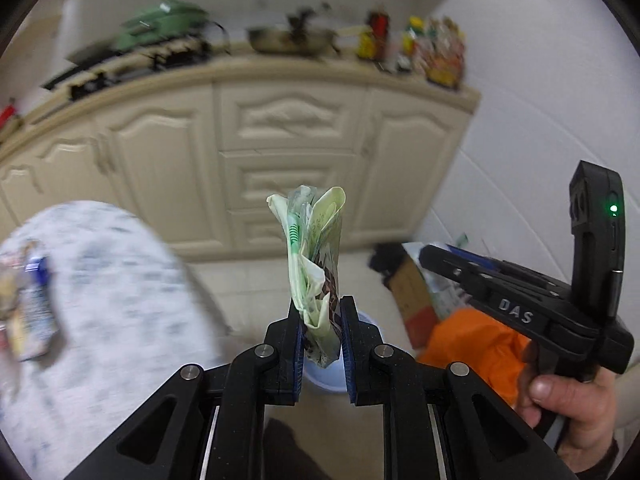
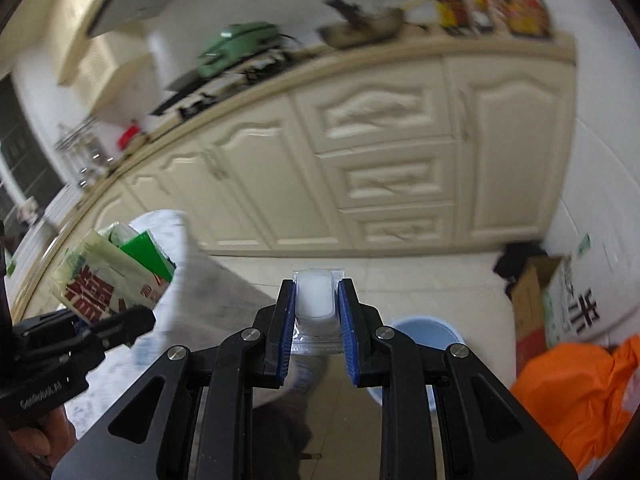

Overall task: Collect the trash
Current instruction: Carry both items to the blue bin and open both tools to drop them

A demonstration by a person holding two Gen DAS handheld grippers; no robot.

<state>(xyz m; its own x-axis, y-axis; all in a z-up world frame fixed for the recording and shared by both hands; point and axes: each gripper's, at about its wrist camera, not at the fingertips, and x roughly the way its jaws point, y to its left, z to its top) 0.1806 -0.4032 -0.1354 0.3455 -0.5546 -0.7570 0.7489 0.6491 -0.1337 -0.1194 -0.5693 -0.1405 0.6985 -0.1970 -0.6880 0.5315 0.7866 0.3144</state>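
Gripping crumpled wrapper (image 1: 316, 272), left tool (image 1: 320, 322); right tool (image 2: 316, 304) clamps plastic blister (image 2: 316, 300); cream cabinets (image 1: 280, 128), tiled floor (image 2: 360, 276).

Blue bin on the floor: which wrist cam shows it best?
Right wrist. The blue bin shows its rim and part of its inside just right of the right gripper, though the gripper frame cuts off its lower part. In the left wrist view the bin is mostly hidden behind the left gripper and its wrapper.

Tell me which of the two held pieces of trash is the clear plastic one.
The blister pack in the right gripper. The left gripper holds a crumpled green wrapper instead.
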